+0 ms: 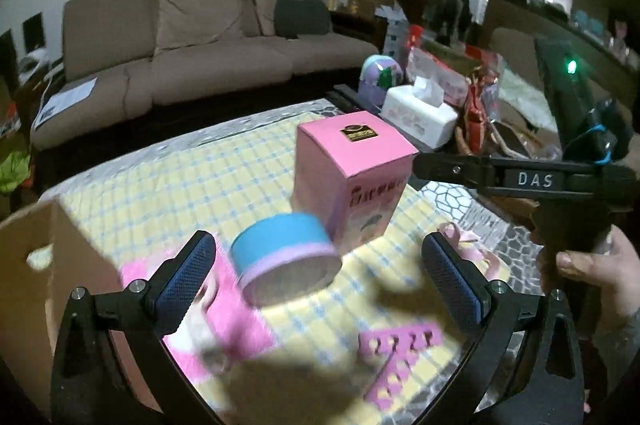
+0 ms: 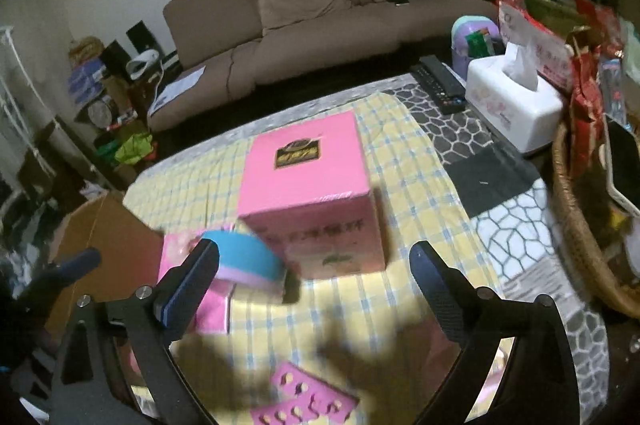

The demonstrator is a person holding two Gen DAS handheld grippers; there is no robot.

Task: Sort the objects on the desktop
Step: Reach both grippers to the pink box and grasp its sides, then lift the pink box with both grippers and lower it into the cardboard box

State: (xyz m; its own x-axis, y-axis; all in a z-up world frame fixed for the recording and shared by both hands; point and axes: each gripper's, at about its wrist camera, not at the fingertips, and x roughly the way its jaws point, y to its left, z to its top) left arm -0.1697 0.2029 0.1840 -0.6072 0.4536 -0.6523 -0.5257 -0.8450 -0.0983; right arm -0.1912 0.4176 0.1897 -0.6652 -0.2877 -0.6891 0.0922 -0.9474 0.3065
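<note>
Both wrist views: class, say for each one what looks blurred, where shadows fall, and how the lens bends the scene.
Left wrist view: the tape roll is smeared while the pink box is sharper; gripper shadows darken the checked cloth near the bottom; the sofa bows. Right wrist view: tape roll and pink box both blur; shadows cross the cloth; the corners go black.

Your left wrist camera looks forward and down along its tool (image 1: 319, 267) at the checked surface (image 1: 192, 177), close above it, facing the sofa (image 1: 200, 37), with your right tool (image 1: 416, 167) reaching in from its right edge. Your right wrist camera sits just as near, tilted down the same way along its own tool (image 2: 314, 275). Both views share the pink box (image 1: 352, 169) (image 2: 308, 181), the tape roll (image 1: 284, 257) (image 2: 244, 259), the tissue box (image 1: 420, 115) (image 2: 516, 109) and the sofa (image 2: 320, 13).
</note>
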